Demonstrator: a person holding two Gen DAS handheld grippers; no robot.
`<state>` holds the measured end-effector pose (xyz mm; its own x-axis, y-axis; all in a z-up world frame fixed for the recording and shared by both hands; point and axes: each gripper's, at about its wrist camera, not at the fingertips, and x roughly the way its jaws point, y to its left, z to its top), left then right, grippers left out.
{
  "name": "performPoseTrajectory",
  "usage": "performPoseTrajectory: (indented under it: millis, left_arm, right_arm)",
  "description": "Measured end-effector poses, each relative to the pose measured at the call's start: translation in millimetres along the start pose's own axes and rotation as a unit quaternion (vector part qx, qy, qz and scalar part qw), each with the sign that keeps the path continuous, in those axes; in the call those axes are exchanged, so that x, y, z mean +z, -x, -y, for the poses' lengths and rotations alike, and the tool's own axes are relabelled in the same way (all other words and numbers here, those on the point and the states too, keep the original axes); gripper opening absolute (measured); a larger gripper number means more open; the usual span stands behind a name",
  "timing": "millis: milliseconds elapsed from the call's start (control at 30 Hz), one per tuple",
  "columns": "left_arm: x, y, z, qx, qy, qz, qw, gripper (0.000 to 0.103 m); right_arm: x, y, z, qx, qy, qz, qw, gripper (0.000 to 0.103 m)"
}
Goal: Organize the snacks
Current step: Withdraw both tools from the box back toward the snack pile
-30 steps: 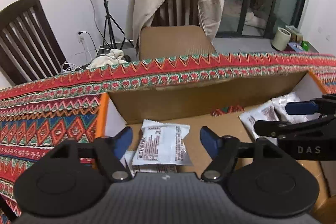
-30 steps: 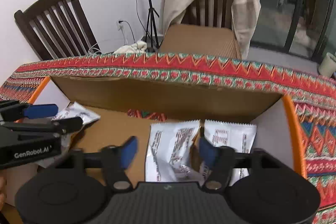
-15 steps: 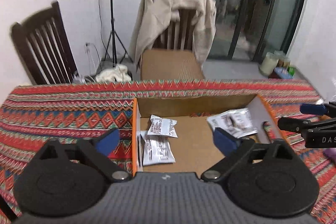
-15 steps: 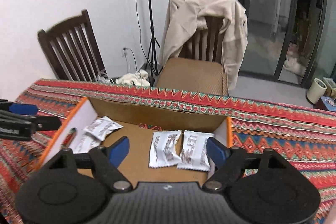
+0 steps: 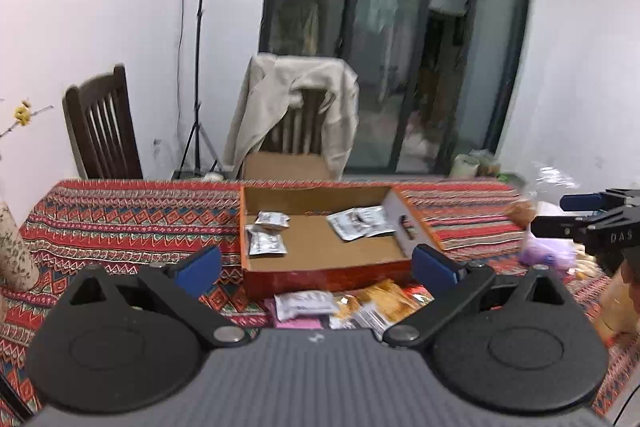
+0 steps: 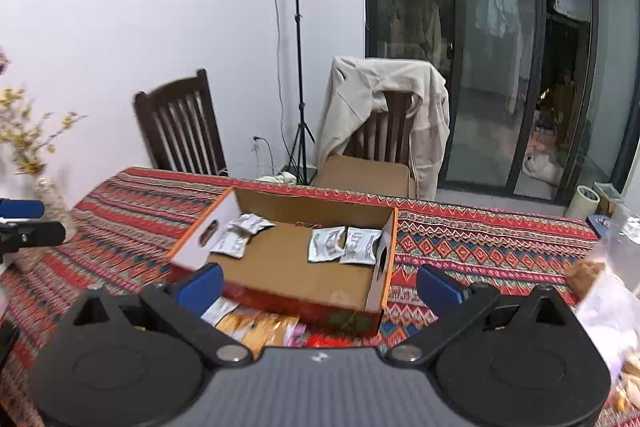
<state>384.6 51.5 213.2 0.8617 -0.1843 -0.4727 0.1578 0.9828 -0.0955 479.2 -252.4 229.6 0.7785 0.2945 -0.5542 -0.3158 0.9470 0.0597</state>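
Four white packets are seen inside the box point(image 6: 280, 267): two at its left end point(image 6: 240, 233) and two side by side at its right end point(image 6: 346, 245). In the left wrist view the same pairs are found at the left wall point(image 5: 266, 233) and toward the right wall point(image 5: 360, 223). The middle of the box floor is left bare, so room for more is judged to remain.

A loose pile of snacks point(image 5: 352, 307) is seen on the cloth just in front of the box's near wall: a white packet point(image 5: 306, 303), orange-yellow wrappers and something pink beneath. The same pile point(image 6: 256, 327) is partly hidden by the gripper body in the right wrist view. Further bagged items point(image 5: 544, 251) are lying on the table to the right, blurred and not identified; a clear bag point(image 6: 600, 303) is also seen at the right edge.

The task is therefore judged to be partly done: four packets are placed, and the pile in front and the items at the right are yet to be sorted.

The left gripper point(image 5: 316, 265) is held spread wide with nothing between its blue pads, above and behind the pile. The right gripper point(image 6: 320, 285) is likewise spread wide and empty, raised over the near edge of the box.

The box is set on a red patterned tablecloth point(image 6: 480, 243). A vase point(image 5: 14, 247) is stood at the table's left end, and a chair draped with a jacket point(image 6: 384, 107) is placed behind.
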Motion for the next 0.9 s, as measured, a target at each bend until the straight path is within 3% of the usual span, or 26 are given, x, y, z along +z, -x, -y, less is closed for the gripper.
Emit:
performPoseTrajectory:
  millis: [233,433,567,700,800,900]
  left_arm:
    - [-85.2,82.0,10.5,-0.003,-0.02,0.057,0.9982,0.103]
    - [-147.4,100.4,23.2,0.023,-0.027,0.071,0.9968,0.103]
    - [-179.7,104.5,27.4,0.042,-0.021,0.07,0.9965,0.103]
    - [-210.3,98.0,24.3,0.061,-0.034,0.046,0.9965,0.103]
    - [-218.1,86.0,17.1,0.067,-0.033,0.016,0.9971,0.103]
    - [-218.0,77.6,10.8,0.065,-0.024,0.012,0.9976,0.103]
  right_arm:
    - [-61.7,100.1,-14.0,0.014,0.02,0.052,0.998,0.103]
    - [-136.2,143.7,-40.5,0.003,0.055,0.07,0.996,0.103]
    - [-183.7,154.5,-61.6,-0.032,0.077,0.094,0.992,0.103]
    - [-226.1,153.8,-77.4,-0.035,0.086,0.093,0.991,0.103]
    - [-247.0,149.7,-88.0,-0.044,0.08,0.092,0.992,0.103]
    - [-253.2,138.5,-87.3,-0.052,0.045,0.101,0.993,0.103]
